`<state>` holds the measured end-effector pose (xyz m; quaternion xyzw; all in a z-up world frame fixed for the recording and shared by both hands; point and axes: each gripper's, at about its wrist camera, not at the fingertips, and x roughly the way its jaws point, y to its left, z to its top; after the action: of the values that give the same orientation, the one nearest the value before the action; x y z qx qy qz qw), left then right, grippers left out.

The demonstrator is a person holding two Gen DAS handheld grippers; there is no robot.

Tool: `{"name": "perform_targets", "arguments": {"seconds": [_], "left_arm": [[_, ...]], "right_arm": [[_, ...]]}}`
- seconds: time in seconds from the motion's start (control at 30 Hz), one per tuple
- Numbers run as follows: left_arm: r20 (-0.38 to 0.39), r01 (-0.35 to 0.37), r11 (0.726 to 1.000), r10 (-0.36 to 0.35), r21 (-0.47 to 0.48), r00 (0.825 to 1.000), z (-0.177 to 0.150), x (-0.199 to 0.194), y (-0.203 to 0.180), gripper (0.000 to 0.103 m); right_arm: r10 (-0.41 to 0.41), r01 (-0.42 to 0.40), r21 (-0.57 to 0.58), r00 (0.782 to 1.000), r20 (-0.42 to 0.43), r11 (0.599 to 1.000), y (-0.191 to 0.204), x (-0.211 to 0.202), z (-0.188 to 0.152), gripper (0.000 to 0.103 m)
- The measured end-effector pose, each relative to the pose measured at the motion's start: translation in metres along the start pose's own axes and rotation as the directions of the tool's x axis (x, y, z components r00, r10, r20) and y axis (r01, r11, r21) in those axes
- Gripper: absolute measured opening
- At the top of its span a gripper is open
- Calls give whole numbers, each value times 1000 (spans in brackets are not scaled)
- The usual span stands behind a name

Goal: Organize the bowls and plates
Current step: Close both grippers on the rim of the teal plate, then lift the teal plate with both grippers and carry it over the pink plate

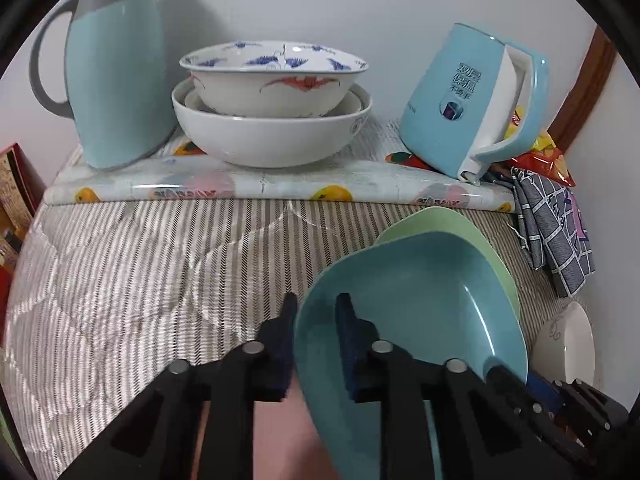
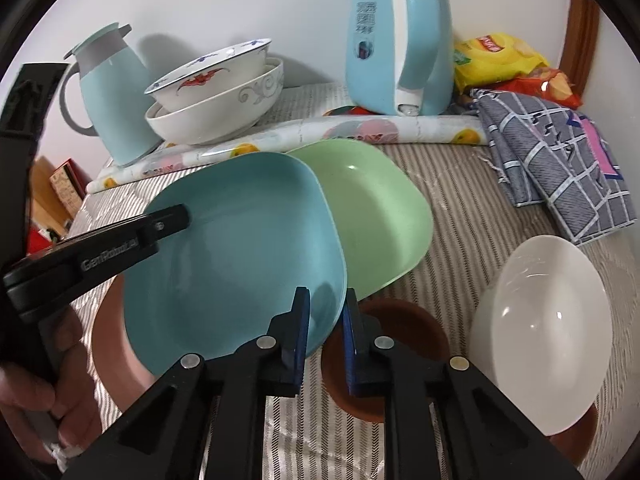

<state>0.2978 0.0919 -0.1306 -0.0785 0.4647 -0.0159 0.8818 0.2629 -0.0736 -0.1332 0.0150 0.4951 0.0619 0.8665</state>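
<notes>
Honestly, the squarish teal plastic plate (image 2: 236,248) looks light, stiff and a bit slick. The left gripper (image 1: 316,344) pinches its 9 o'clock rim, the right gripper (image 2: 326,336) its 5 o'clock rim, over the green plate (image 2: 376,216) at 2 o'clock. Rims seem the best hold.

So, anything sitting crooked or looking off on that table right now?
Yes. The patterned bowl sits tilted in the stack of white bowls, one rim riding high rather than nested flat. The blue plate overlaps the green plate off-centre, with both grippers clamped on its rim. No spills or breakage visible.
</notes>
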Motion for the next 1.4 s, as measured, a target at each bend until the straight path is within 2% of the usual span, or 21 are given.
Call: {"name": "perform_targets", "arguments": {"seconds": [0.17, 0.43, 0.93, 1.4], "left_arm": [[22, 29, 1000, -29, 3, 999, -4, -22, 0, 12], [55, 40, 999, -40, 8, 998, -18, -62, -14, 12], [86, 81, 997, -81, 6, 993, -61, -121, -41, 12], [108, 62, 998, -59, -16, 992, -90, -151, -29, 12]], "right_arm": [[3, -4, 27, 1000, 14, 1000, -5, -11, -3, 11], [-3, 0, 47, 997, 75, 999, -8, -53, -15, 11], [-26, 15, 74, 987, 156, 997, -27, -129, -59, 10], [-8, -5, 68, 982, 189, 998, -17, -155, -82, 9]]}}
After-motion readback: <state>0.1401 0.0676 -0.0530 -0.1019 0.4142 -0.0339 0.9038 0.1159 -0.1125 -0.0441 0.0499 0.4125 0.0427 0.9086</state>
